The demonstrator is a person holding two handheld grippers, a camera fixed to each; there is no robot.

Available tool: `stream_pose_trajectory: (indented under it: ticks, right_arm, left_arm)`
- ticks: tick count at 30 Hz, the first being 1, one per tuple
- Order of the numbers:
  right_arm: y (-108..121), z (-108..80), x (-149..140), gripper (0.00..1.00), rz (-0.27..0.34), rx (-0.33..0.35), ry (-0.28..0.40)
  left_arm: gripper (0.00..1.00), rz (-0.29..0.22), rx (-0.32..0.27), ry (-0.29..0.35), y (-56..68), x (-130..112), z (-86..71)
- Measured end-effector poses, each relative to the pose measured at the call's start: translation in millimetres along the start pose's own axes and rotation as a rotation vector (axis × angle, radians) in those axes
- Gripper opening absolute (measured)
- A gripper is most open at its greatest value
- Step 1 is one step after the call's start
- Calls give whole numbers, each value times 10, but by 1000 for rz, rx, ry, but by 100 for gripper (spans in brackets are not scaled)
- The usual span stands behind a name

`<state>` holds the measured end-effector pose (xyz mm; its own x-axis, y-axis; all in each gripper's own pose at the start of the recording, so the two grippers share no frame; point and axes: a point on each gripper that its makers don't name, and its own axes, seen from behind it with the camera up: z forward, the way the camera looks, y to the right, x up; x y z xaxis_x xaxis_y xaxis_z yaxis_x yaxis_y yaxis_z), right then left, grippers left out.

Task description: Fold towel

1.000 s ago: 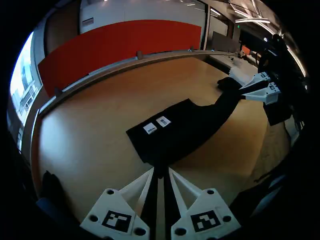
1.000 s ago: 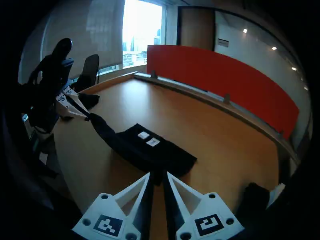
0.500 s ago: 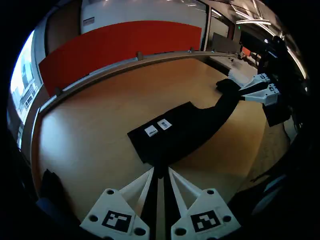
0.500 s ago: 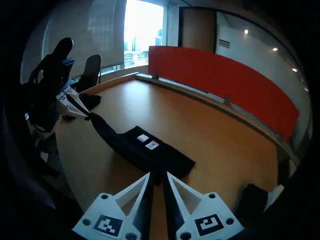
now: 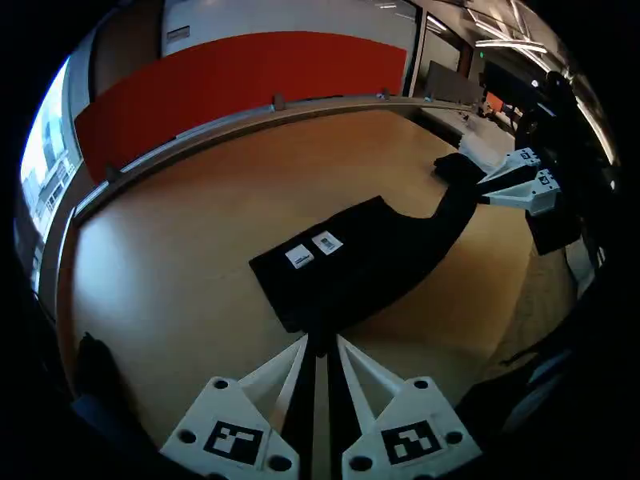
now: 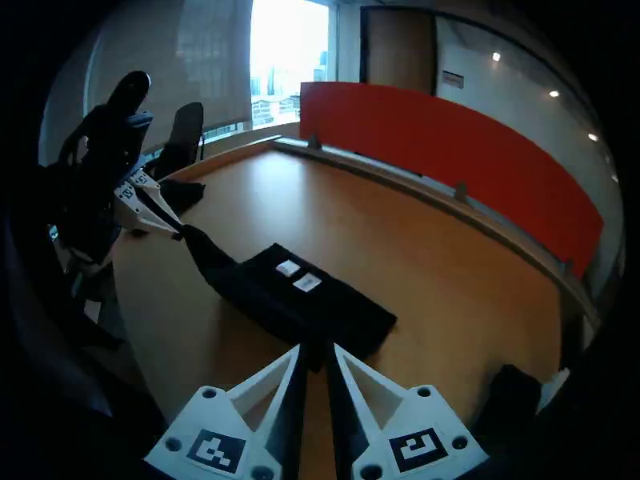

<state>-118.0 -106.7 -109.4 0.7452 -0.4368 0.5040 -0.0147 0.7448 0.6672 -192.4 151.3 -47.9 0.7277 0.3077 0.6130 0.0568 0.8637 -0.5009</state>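
The black towel (image 5: 376, 256) looks soft, light and floppy. The left gripper (image 5: 320, 346) and right gripper (image 6: 318, 352) each pinch one corner, a good place to hold.

I have the towel (image 5: 376, 256) on the worktop (image 5: 176, 240), near end between the fingers (image 5: 284, 380) of my left gripper (image 5: 322, 342), far end at my right gripper (image 5: 482, 192), partition (image 5: 240, 80) behind.

No legible txt: 2 white tags (image 5: 299, 256) on towel (image 5: 376, 256) & wall sign (image 5: 178, 34) too small/blurry.
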Motion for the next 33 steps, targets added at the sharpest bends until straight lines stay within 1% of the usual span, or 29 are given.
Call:
stream_pose_trajectory:
  ticks: [6, 11, 18, 27, 33]
  right_arm:
    - [97, 122, -61, 16, 10, -3, -21]
    - [195, 224, -88, 16, 14, -10, -31]
    - [310, 378, -90, 16, 22, -19, -42]
    - [448, 565, -144, 16, 37, -25, -69]
    - [496, 652, -199, 16, 39, -26, -86]
  left_arm:
    - [9, 2, 17, -12, -83, 14, 129]
    - [9, -4, 19, -22, -135, 25, 240]
    - [9, -7, 32, -35, -232, 63, 426]
    - [9, -9, 33, -65, -295, 32, 670]
    - [9, -12, 32, -82, -314, -5, 784]
